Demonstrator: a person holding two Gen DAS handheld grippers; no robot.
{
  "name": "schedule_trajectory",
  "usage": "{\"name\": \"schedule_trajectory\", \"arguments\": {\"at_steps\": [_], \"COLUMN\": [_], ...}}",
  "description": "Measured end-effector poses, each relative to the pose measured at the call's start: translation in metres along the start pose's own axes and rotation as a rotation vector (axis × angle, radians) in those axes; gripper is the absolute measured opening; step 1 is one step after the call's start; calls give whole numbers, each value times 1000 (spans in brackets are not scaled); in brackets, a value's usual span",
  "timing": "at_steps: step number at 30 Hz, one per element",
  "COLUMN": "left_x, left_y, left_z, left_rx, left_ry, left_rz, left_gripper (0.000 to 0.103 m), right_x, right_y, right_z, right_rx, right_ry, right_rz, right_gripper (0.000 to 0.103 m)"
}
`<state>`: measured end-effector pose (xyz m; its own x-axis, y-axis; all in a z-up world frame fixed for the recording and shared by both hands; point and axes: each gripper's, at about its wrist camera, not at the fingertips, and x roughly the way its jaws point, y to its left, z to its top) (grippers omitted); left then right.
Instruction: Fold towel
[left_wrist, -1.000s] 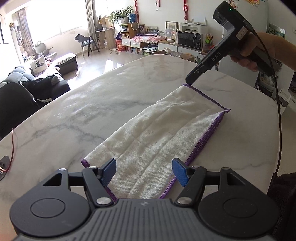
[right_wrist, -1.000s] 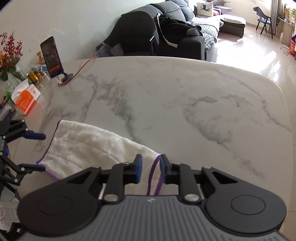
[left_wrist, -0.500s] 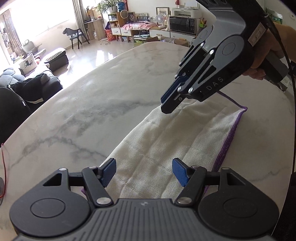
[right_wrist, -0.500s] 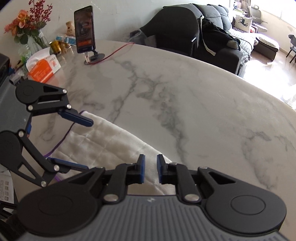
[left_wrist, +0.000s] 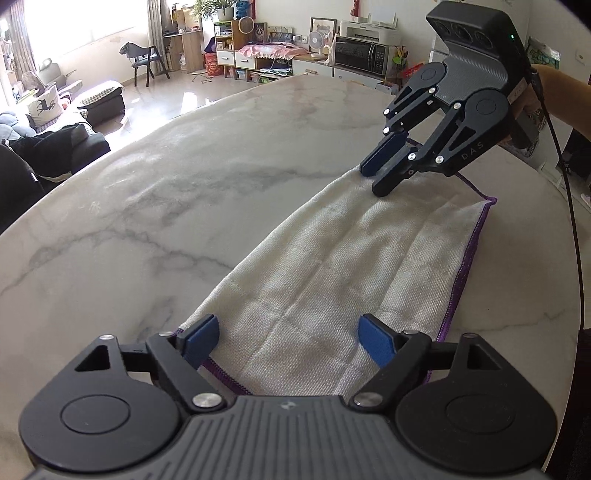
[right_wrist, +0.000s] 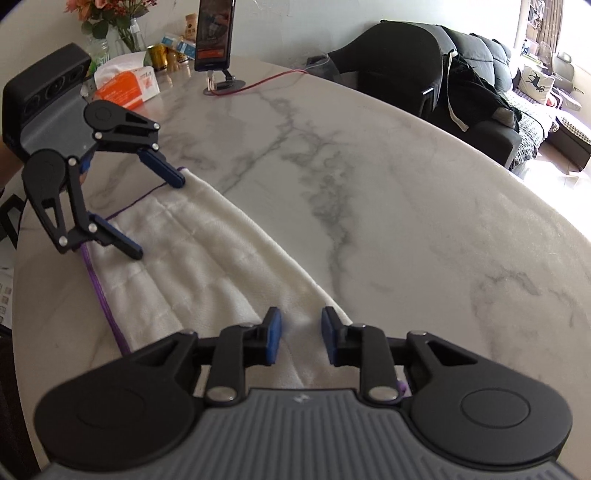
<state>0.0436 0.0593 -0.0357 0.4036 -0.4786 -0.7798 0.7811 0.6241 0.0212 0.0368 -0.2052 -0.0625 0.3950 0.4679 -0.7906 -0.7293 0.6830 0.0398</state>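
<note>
Black linkage frames with silver screws and blue pads are seen on the left gripper and right gripper. "DAS" is printed on the right one; a black cable is attached.

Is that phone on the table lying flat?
No, the phone stands upright on a small round stand at the far edge of the marble table.
</note>
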Motion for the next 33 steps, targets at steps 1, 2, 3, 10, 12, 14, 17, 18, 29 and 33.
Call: {"name": "schedule_trajectory", "arguments": {"at_steps": [1,2,3,10,12,14,17,18,29,33], "left_x": [-1,-1,-1,-20,-22,-19,-6,0,-6,-10], "left_y": [1,2,2,-5,-17,-27,-37,-39,-17,-15], "left_z": [-1,-2,-2,14,20,24,24,22,-18,-23], "left_rx": [4,8,10,35,83,125,160,171,91,78], "left_ry": [-5,-6,-1,-41,-55,-59,-36,-17,-18,-32], "left_rz": [-2,-3,-4,-33,-45,-55,-68,-68,-81,-72], "left_gripper": [86,87,87,87,87,87,87,86,86,86], "right_x": [-2,-4,-7,-26,-23,-16,2,10,-8,-23], "right_y": [-3,-7,-10,4,21,37,58,63,23,8], "right_z": [-3,-5,-7,4,14,21,26,26,-19,-38], "right_rx": [0,-1,1,-28,-86,-137,-209,-230,-150,-109], "right_ry": [-2,-1,-2,-87,-102,-106,-85,-69,-67,-76], "right_rz": [-2,-10,-16,37,79,119,168,175,139,104], "right_gripper": [45,45,45,45,45,47,50,51,62,63]}}
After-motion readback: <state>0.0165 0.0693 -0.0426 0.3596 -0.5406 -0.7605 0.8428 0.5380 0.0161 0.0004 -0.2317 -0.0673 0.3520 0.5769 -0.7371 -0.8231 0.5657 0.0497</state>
